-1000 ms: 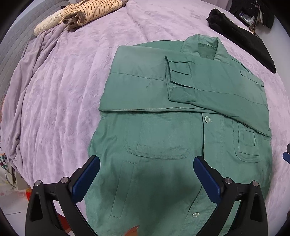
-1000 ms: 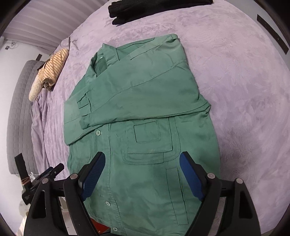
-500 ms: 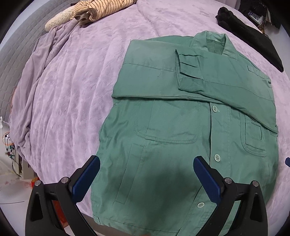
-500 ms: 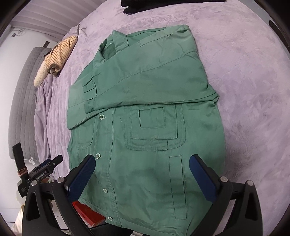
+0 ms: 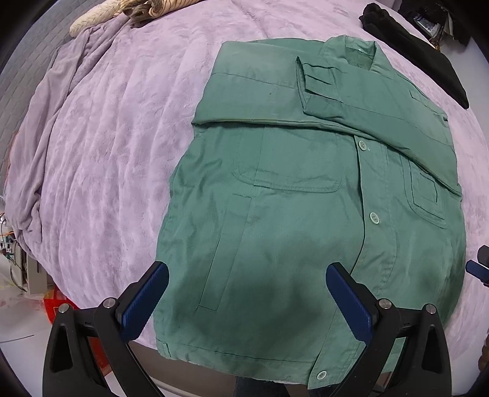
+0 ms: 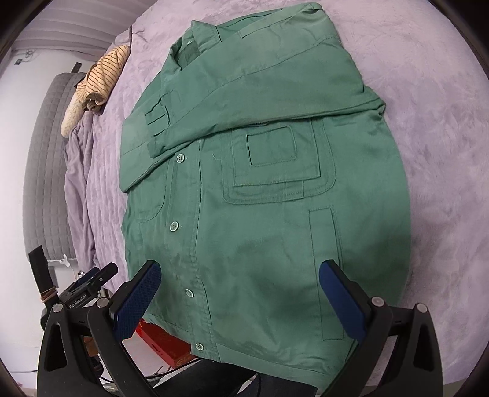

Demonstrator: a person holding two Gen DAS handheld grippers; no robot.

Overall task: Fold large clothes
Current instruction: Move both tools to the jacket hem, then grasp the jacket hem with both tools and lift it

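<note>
A green button-up jacket (image 5: 299, 220) lies face up on the lilac bedspread (image 5: 107, 146), both sleeves folded across its chest, collar far from me. Its hem hangs at the bed's near edge. My left gripper (image 5: 247, 293) hovers open over the jacket's lower left part, blue pads wide apart with nothing between them. In the right wrist view the same jacket (image 6: 262, 195) fills the frame, and my right gripper (image 6: 241, 293) stands wide open above the lower right part near the hem. The left gripper body (image 6: 88, 284) shows at the lower left there.
A striped beige garment (image 5: 137, 6) lies at the bed's far left, also seen as the striped garment (image 6: 97, 79). A black garment (image 5: 421, 52) lies at the far right. A red box (image 6: 165, 345) sits on the floor below the bed edge. A grey padded headboard (image 6: 42, 171) stands left.
Both grippers have pulled back toward the jacket's hem, so the near bed edge and hem now show. The right gripper's jaws widened. The jacket has not moved.
</note>
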